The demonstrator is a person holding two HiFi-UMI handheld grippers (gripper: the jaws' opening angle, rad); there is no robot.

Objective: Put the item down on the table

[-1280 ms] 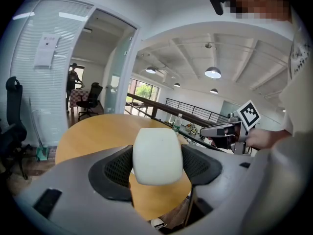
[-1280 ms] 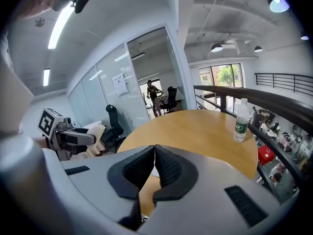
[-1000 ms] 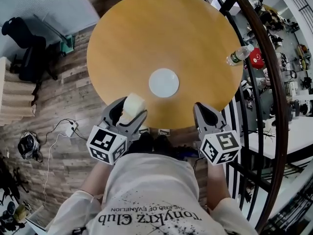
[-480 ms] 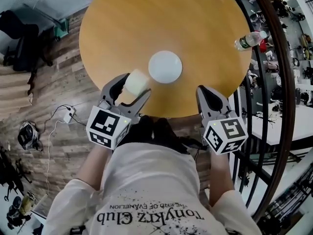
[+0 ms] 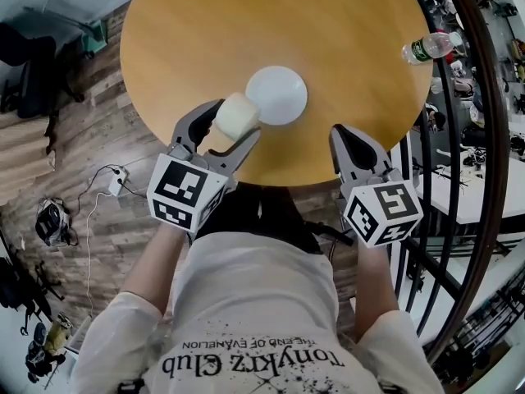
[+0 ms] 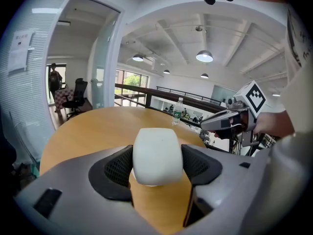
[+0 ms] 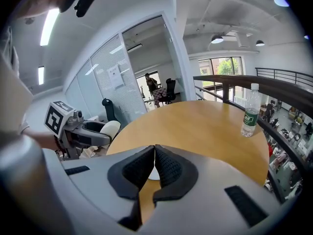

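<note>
- Left gripper (image 6: 157, 166) pinches the white item (image 6: 157, 153) between its jaws. The rounded, cream-coloured block is held over the near edge of the round table (image 5: 246, 31), just beside a white plate (image 5: 279, 95).
- Right gripper (image 7: 154, 164) is pressed shut on nothing, hanging at the table's near rim, well apart from the left.
- The set-down step appears to be in hand, with the item carried to the table but not yet released. Whether it touches the wood cannot be told.
- The next move likely calls for lowering the item onto bare wood clear of the plate, then spreading the jaws without knocking it.
- The tabletop is smooth, light wood, bare but for the plate and a water bottle (image 7: 251, 110) standing upright near the far right edge.
- A dark curved railing (image 5: 463, 113) runs past the table's right side, with an open hall below.
- Wood-plank flooring with loose cables (image 5: 98, 220) lies to the left; an office chair (image 6: 78, 89) and a standing person (image 6: 55, 78) show beyond a glass partition.
</note>
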